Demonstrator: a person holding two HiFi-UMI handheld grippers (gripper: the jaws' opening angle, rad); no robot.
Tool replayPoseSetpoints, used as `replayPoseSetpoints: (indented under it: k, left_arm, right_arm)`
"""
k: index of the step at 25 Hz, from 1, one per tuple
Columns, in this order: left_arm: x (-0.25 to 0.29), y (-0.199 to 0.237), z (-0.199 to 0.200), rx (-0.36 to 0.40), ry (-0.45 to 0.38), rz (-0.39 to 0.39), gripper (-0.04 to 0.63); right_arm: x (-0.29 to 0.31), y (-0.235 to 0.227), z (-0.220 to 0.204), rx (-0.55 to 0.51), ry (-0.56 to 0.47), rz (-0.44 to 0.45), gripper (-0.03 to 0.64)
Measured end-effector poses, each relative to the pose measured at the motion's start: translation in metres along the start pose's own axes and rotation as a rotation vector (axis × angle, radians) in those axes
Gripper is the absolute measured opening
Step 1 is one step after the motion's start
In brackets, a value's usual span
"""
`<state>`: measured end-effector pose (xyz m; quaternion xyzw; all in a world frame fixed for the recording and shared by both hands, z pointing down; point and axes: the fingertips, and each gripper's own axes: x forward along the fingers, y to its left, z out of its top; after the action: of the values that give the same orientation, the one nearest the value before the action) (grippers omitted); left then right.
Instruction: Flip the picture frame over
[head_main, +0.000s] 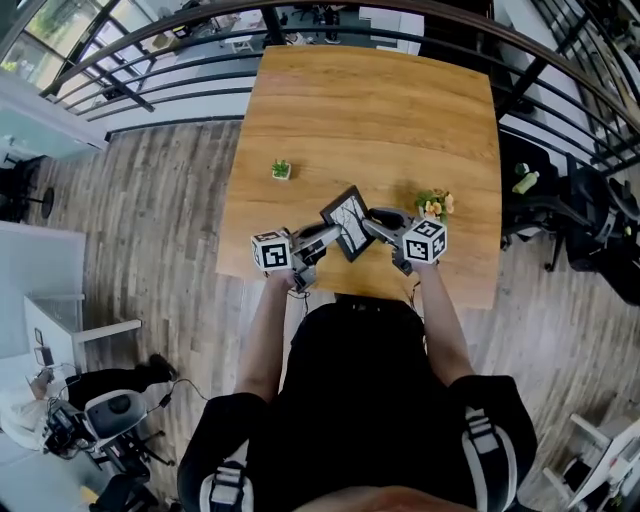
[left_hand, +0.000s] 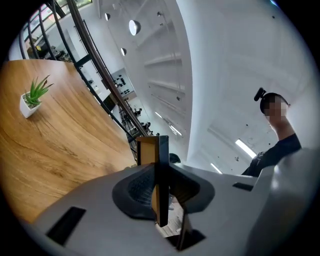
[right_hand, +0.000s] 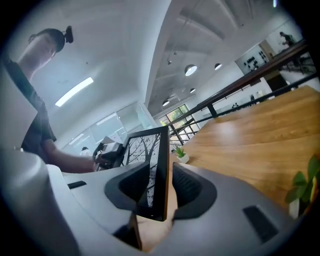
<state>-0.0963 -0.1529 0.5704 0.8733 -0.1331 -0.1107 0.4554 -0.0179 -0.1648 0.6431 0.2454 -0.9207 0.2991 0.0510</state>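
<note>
Picture frame (head_main: 349, 222) is held off the wooden table (head_main: 370, 110), low centre of the head view, tilted with its tree print facing up. Left gripper (head_main: 325, 236) comes in from the lower left, and its jaws pinch the frame's left edge. In the left gripper view the frame (left_hand: 161, 150) stands edge-on between the pads, tan back on the left. Right gripper (head_main: 372, 222) pinches the opposite edge, and in its view the print side (right_hand: 150, 150) faces left. Small green plant (head_main: 282, 170) sits on the table up-left of the frame. Flower pot (head_main: 435, 205) sits just right of the right gripper.
</note>
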Motion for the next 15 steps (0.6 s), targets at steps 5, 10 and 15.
replayPoseSetpoints:
  k: [5, 10, 15]
  left_arm:
    - [-0.009, -0.006, -0.009, -0.004, 0.067, -0.07, 0.094]
    - [-0.015, -0.006, -0.012, -0.01, 0.079, -0.105, 0.094]
    - [-0.019, 0.008, -0.009, 0.004, 0.066, -0.051, 0.094]
  right_arm:
    - [-0.002, 0.011, -0.013, 0.092, 0.002, 0.077, 0.17]
    - [-0.001, 0.022, -0.017, 0.135, -0.022, 0.121, 0.12]
    - [0.005, 0.018, -0.019, 0.09, -0.033, 0.017, 0.118]
